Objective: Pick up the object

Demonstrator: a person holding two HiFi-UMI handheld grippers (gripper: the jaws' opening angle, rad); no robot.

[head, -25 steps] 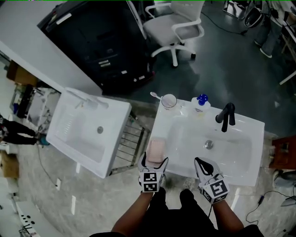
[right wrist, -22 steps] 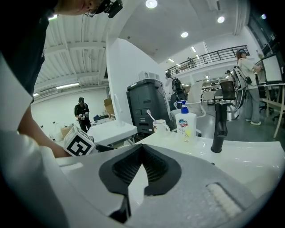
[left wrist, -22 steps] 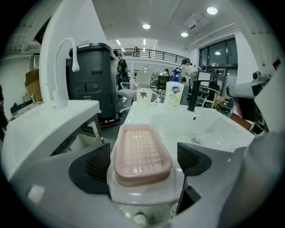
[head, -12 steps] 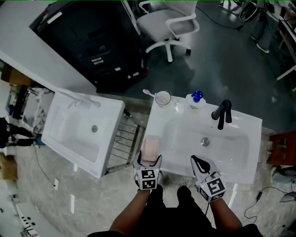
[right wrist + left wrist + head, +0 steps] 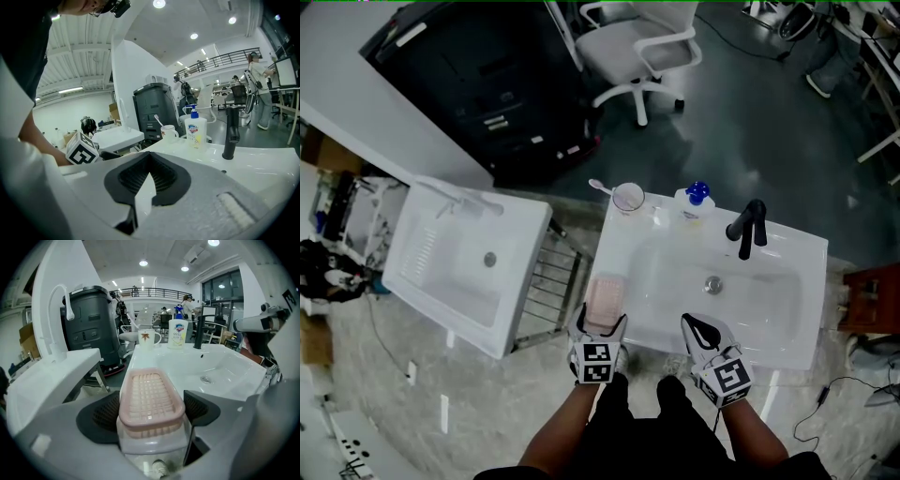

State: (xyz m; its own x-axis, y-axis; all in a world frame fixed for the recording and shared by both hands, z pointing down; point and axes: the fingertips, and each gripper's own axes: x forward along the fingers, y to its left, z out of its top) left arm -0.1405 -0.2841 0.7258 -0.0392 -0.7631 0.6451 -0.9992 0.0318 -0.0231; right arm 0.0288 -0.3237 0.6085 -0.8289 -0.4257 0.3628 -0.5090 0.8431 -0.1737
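Flanking the pink plastic soap dish (image 5: 151,397), a rounded oblong with a gridded top on a white base, the left hand-held gripper (image 5: 152,409) has its ribbed black pads apart and has just been closing in. The dish sits at the eight o'clock corner of the glossy white washbasin (image 5: 769,281). The right hand-held gripper (image 5: 149,177) is pinched together, unmoved since a second ago.
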